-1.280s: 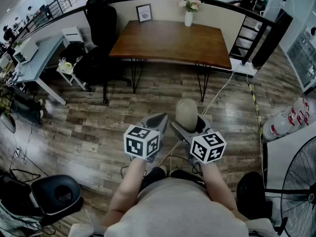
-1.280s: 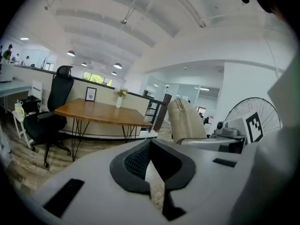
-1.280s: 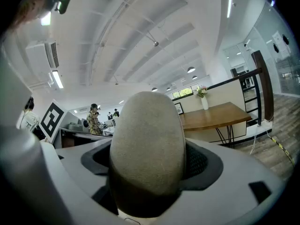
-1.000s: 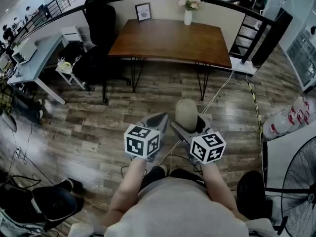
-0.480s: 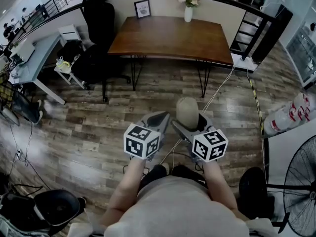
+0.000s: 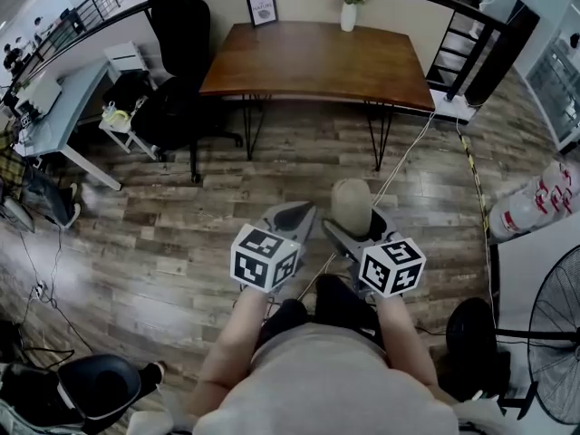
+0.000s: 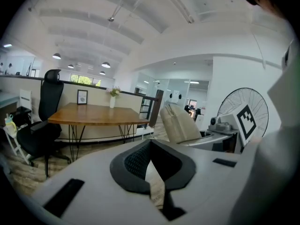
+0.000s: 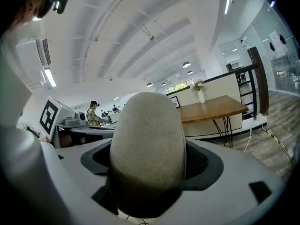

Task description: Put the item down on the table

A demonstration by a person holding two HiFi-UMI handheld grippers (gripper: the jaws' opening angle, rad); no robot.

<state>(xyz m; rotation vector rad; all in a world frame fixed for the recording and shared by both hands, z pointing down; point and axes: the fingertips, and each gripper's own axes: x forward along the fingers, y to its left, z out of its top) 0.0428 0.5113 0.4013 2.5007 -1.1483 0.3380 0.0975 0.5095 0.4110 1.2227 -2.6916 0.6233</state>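
Right gripper (image 6: 355, 226): clamps the beige rounded item (image 6: 350, 204).
Left gripper (image 6: 302, 210): jaws together, nothing between.
Wooden table (image 6: 313, 57): well ahead, apart.

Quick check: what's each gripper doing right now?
Left gripper: closed, nothing between its jaws.
Right gripper: closed on the beige rounded item.

Matt cloth, grey plastic, sheened wood

The beige rounded item (image 8: 147, 139) looks matt and finely rough, like felt. The right gripper (image 8: 150, 163) and left gripper (image 7: 151, 146) have smooth matt grey plastic shells with black dimpled pads (image 7: 136, 161). The brown wooden table (image 6: 313, 57) is smooth with low sheen, on thin black metal legs (image 6: 251, 130); the wood-plank floor (image 6: 163, 216) shines.
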